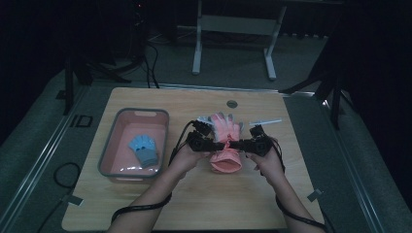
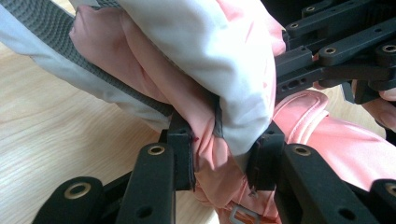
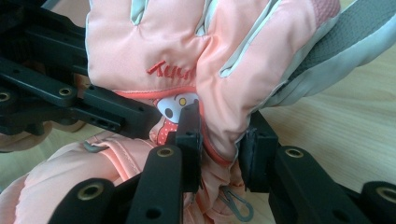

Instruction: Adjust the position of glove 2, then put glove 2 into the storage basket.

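At about nine o'clock on the wooden bench (image 1: 204, 204) sits a grey-rimmed pink basin (image 1: 108, 145), and a small blue glove (image 1: 145, 149) lies flat on its floor. Just right of the basin, near the bench's centre, the left tongs (image 1: 216, 144) reach in from the nine o'clock side of a pink ski glove (image 1: 226, 145). In the left gripper view those tongs (image 2: 223, 156) are clamped on bunched pink and white fabric at the glove's wrist, the cloth pinched tight between the two black pads. The glove itself is at the middle of the bench, its grey-tipped fingers pointing toward twelve o'clock and its open cuff toward six o'clock. From its three o'clock side come the right tongs (image 1: 234, 144), tip to tip with the left pair across the glove's narrow waist. In the right gripper view these tongs (image 3: 223, 151) are likewise clamped on a fold of the pink ski glove (image 3: 187, 46), just below a cartoon patch. Farther toward two o'clock, a thin white strip (image 1: 265, 122) lies on the bench.
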The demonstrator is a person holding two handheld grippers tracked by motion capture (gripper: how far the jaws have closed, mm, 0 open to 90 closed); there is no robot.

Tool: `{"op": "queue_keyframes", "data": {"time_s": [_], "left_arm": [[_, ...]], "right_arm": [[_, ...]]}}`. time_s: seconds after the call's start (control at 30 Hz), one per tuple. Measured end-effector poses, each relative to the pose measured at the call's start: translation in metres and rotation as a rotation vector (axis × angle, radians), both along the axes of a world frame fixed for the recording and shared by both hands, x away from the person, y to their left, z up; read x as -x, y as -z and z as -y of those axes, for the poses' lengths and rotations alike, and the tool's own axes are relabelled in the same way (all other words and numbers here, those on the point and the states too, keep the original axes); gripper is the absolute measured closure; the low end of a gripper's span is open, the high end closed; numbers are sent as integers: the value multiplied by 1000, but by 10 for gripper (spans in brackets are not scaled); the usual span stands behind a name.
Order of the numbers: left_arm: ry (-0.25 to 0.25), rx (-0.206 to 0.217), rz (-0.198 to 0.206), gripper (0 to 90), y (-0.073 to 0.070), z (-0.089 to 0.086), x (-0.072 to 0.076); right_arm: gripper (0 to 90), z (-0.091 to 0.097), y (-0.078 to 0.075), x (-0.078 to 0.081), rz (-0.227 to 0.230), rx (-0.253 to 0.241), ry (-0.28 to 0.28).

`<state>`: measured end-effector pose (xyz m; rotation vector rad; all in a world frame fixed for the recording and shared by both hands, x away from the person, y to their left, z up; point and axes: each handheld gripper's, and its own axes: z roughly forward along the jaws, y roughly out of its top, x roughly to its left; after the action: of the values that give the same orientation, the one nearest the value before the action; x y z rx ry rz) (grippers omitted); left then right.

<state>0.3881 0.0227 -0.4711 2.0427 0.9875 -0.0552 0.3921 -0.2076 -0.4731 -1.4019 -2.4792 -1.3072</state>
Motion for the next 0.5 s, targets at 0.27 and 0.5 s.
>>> {"op": "queue_keyframes", "data": {"time_s": [0.27,0.5], "left_arm": [[19,-23,6,683,-19,-13,0],[24,-28,11,684,-28,-22,0]], "right_arm": [[721,-13,-16,2,17,-19,-7],[721,-21,-23,2,17,-21,-9]]}}
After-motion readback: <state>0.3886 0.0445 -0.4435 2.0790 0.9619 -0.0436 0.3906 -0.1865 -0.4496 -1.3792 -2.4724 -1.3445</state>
